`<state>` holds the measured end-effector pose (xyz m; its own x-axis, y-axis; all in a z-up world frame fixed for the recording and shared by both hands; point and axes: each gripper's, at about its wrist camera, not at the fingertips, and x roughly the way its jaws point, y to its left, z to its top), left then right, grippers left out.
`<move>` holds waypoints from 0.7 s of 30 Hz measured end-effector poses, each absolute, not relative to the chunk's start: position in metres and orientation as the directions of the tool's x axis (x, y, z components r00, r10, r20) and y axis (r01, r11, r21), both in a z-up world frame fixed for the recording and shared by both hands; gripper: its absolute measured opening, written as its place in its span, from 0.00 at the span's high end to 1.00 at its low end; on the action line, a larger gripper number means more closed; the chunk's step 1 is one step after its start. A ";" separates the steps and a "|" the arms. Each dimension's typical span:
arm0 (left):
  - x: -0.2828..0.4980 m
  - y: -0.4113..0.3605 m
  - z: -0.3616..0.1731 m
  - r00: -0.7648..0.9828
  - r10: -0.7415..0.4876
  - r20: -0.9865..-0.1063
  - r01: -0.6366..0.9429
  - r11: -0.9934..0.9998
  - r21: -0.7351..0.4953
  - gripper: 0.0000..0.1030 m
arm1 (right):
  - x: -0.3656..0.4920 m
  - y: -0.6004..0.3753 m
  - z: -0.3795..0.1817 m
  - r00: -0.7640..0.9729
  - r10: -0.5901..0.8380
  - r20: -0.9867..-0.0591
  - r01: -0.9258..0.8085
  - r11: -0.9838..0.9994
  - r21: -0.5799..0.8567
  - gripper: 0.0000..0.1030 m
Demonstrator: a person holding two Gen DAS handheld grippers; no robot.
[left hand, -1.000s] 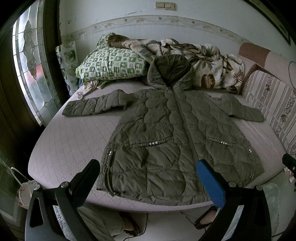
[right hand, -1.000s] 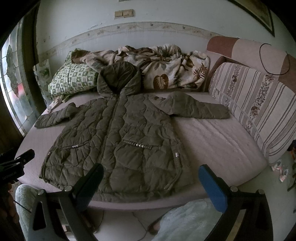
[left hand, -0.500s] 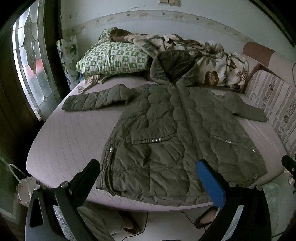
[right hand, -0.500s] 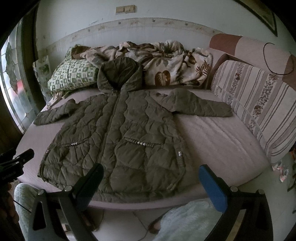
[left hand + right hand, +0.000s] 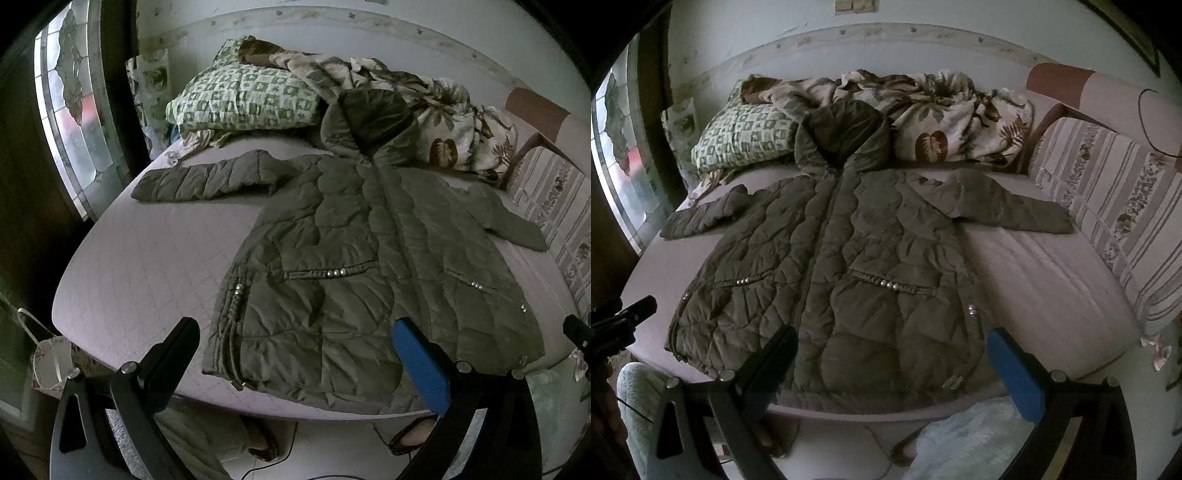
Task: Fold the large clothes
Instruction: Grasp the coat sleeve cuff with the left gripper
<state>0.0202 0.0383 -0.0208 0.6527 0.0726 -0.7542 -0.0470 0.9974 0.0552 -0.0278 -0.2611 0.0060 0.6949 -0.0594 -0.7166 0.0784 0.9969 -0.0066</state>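
An olive quilted hooded coat (image 5: 354,258) lies front up and spread flat on the bed, both sleeves stretched out, hood toward the wall; it also shows in the right wrist view (image 5: 842,266). My left gripper (image 5: 295,343) is open and empty, hovering just above the coat's hem at the bed's near edge. My right gripper (image 5: 892,349) is open and empty, above the hem's right part. The left gripper's tip (image 5: 635,310) shows at the left edge of the right wrist view.
The bed (image 5: 140,266) has a pale mattress. A green checked pillow (image 5: 243,99) and a leaf-print blanket (image 5: 945,118) are piled at the head. A striped cushion (image 5: 1115,206) lines the right side. A stained-glass window (image 5: 70,110) stands at left. Slippers and a cable lie on the floor.
Both grippers have moved forward and closer to the bed, so the coat fills more of each view. The coat itself has not moved.
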 end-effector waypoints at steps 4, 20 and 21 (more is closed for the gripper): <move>0.031 0.052 -0.027 0.616 0.043 -0.787 -0.052 0.999 0.013 0.00 | -0.022 -0.258 0.002 0.687 -0.058 -0.724 0.072 0.997 -0.011 0.00; 0.089 0.183 -0.069 0.503 0.137 -0.853 -0.304 0.952 -0.027 0.00 | 0.023 -0.231 -0.007 0.680 -0.026 -0.733 -0.007 0.999 -0.042 0.00; 0.094 0.188 -0.071 0.497 0.139 -0.856 -0.305 0.952 -0.023 0.00 | 0.025 -0.228 -0.008 0.678 -0.024 -0.735 -0.013 0.999 -0.044 0.00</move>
<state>0.0942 0.1876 -0.0709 0.4971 0.1392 -0.8564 -0.3053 0.9520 -0.0225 0.0253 -0.2284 -0.0078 0.6777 -0.0237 -0.7349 -0.0127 0.9990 -0.0439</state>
